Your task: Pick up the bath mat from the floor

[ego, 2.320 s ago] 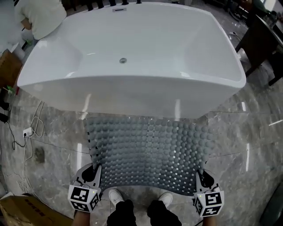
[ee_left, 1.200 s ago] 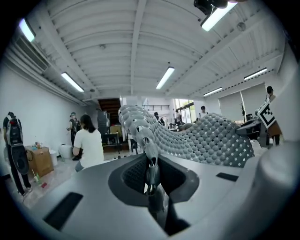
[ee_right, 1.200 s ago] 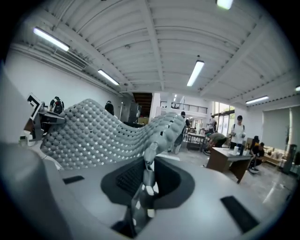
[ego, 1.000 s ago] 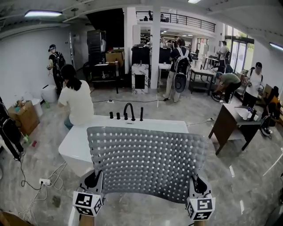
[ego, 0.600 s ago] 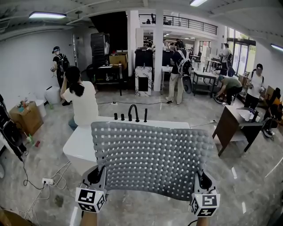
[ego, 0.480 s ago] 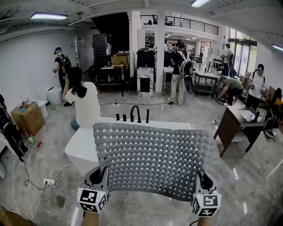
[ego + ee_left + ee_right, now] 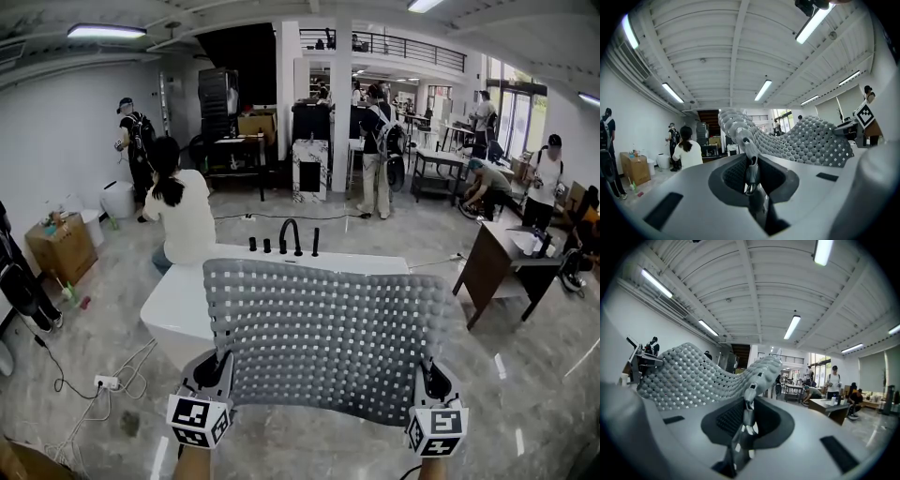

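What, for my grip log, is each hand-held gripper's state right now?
Left hand-held gripper: shut on the bath mat.
Right hand-held gripper: shut on the bath mat.

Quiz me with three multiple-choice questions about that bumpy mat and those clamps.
1. Where is the bath mat?
A) flat on the floor
B) held up in the air, before the white bathtub
C) inside the tub

2. What colour is it?
A) grey
B) red
C) yellow

3. The left gripper and right gripper are:
A) open, empty
B) both clamped on the tub
C) each shut on a lower mat corner

Answers:
1 B: it stands spread in mid-air.
2 A: its studded surface is grey.
3 C: each gripper view shows jaws pinching the mat.
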Demonstrator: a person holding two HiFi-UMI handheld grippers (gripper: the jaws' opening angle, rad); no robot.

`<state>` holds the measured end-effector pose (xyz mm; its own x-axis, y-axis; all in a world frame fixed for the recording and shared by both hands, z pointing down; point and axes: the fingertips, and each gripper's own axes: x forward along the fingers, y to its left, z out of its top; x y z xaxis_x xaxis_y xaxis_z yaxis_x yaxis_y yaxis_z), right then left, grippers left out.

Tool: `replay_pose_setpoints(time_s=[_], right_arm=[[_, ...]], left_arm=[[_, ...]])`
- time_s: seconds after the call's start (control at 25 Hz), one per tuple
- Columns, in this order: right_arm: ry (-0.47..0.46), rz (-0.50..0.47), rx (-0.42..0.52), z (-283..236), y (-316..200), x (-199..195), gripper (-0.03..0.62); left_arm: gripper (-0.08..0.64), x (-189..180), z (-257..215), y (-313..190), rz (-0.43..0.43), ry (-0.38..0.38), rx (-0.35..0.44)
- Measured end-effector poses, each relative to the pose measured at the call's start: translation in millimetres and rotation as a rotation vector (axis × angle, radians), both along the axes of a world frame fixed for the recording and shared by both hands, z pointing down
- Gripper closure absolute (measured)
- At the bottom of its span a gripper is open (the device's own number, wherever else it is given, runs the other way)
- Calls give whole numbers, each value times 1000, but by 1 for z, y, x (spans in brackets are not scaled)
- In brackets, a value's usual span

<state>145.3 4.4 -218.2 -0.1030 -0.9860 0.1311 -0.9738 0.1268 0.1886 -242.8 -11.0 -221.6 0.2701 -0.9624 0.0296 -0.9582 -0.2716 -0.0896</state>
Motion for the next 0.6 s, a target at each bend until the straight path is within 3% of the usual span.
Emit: replay_pose_setpoints(time_s=[0.6], right_arm=[[4, -3, 12, -5, -4, 0, 523]], left_arm=[[517, -1, -4, -2, -5, -13, 7]])
